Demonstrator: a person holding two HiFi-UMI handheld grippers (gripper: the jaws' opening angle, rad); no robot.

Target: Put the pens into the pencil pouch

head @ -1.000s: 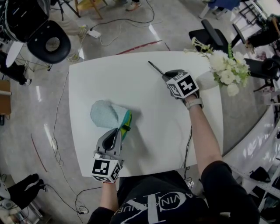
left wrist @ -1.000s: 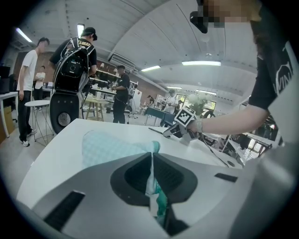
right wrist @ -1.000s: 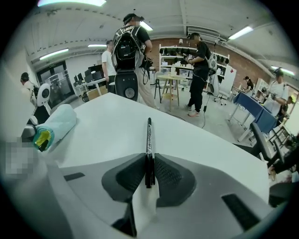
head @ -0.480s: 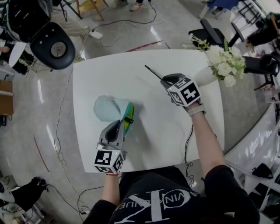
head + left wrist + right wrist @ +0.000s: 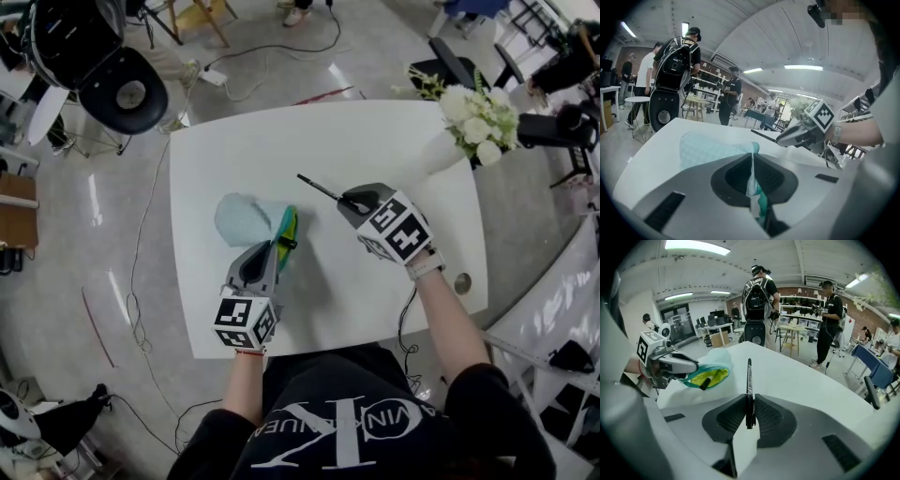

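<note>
The pencil pouch (image 5: 242,217) is read as soft pale-teal cloth with a fine woven check, and a smoother yellow-green lining (image 5: 710,376) is seen at its mouth. The pen (image 5: 749,380) looks like smooth black plastic, slightly shiny. The table (image 5: 375,141) is finished in plain matt white. Matt grey plastic is used for the left gripper (image 5: 752,180) and right gripper (image 5: 749,414), with ribbed black pads (image 5: 766,417). The floor (image 5: 84,216) is polished glossy.

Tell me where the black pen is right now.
In the head view the black pen is clamped in the right gripper, over the middle of the white table, just right of the pencil pouch held by the left gripper.
</note>
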